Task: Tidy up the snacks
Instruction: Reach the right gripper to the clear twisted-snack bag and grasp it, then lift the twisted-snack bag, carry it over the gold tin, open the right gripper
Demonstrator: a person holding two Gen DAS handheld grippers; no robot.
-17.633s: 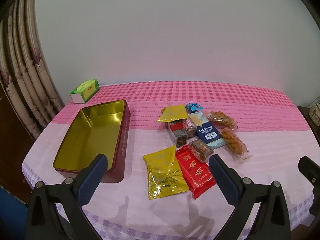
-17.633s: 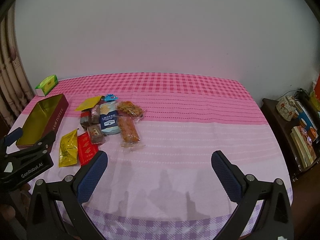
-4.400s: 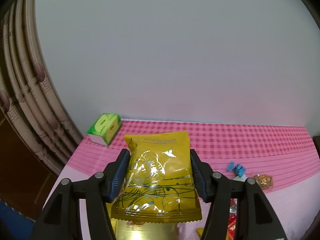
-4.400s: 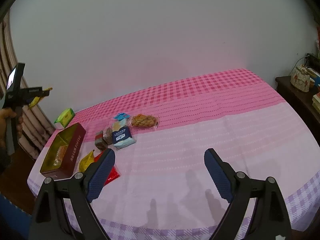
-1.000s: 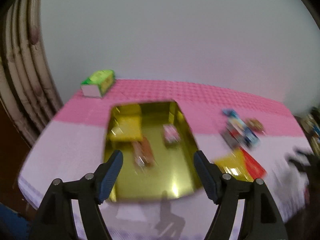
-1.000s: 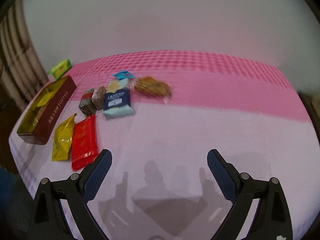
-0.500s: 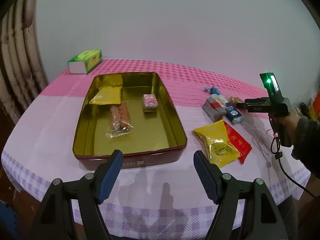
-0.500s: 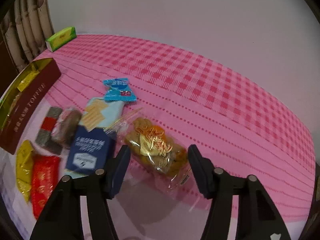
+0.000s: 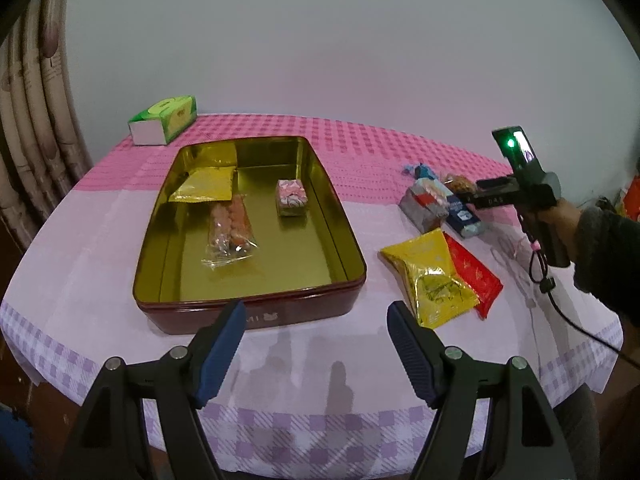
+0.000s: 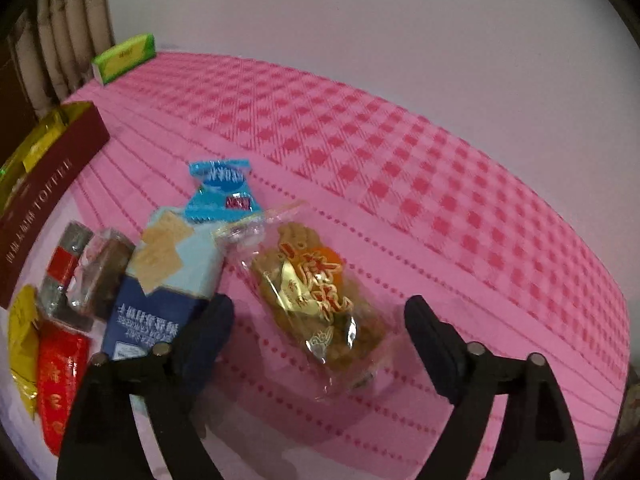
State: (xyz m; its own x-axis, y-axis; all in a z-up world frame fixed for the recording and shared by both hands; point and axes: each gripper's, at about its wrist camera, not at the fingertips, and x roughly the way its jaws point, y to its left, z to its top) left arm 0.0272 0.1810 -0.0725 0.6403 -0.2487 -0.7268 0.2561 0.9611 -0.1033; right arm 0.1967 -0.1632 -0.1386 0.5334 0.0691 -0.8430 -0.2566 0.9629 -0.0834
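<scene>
Tissue box (image 9: 163,125): far left corner of table, green, not part of the job.

Tin (image 9: 352,276): open, left half of table. Holds 3 snacks: yellow packet (image 9: 204,189) at back, clear pastry pack (image 9: 231,232) mid, small pink-wrapped sweet (image 9: 292,197) to the right. Plenty of floor bare.

Left gripper (image 9: 312,340): hovers in front of tin's near wall, jaws wide apart, nothing between them.

Loose pile, right of tin: yellow pouch (image 9: 430,276) overlapping red pouch (image 9: 474,276); grey/red bars (image 10: 68,276); dark blue box (image 10: 160,296); blue candy wrapper (image 10: 220,192).

Right gripper (image 10: 320,328): jaws just reopened, now wide, straddling fried-snack bag (image 10: 320,296) w/o pinching it.

Risks (judged): left finger sits against the blue box, so closing may drag or pinch it along w/ the bag; slick, crinkly film may slip out; hard squeeze could crush contents.
</scene>
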